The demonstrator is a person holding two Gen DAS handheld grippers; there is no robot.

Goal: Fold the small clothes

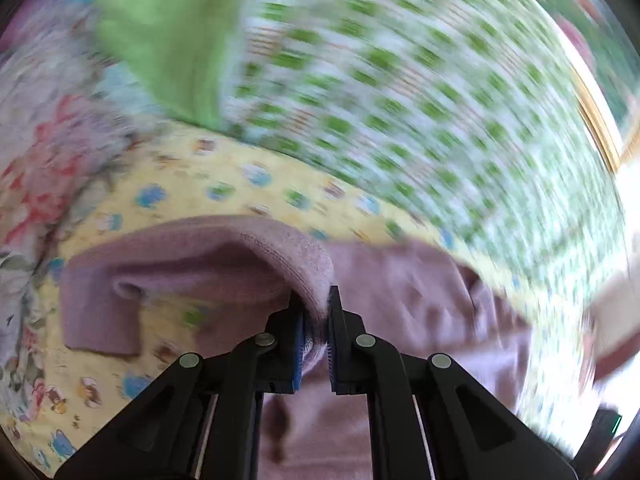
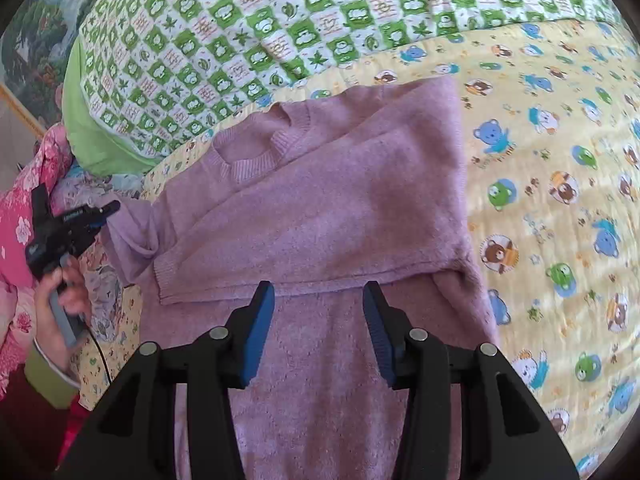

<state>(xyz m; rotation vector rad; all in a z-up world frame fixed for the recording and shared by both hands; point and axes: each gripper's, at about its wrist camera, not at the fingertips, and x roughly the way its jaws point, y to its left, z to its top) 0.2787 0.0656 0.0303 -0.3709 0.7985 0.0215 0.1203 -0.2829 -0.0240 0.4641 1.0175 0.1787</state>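
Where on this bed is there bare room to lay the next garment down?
The yellow bear-print sheet lies bare to the right of the pink sweater, below the green checked quilt. The left side is crowded: the left claw pinches a sleeve beside floral bedding.

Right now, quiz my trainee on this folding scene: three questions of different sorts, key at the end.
1. True or false: the left tool is shut on the pink sweater.
2. Which sheet lies directly under the sweater: A green checked quilt, B yellow bear-print blanket, C bare wood?
3. Fill in: the right tool hovers ____ over the sweater.

Key: 1 true; 2 B; 3 open.
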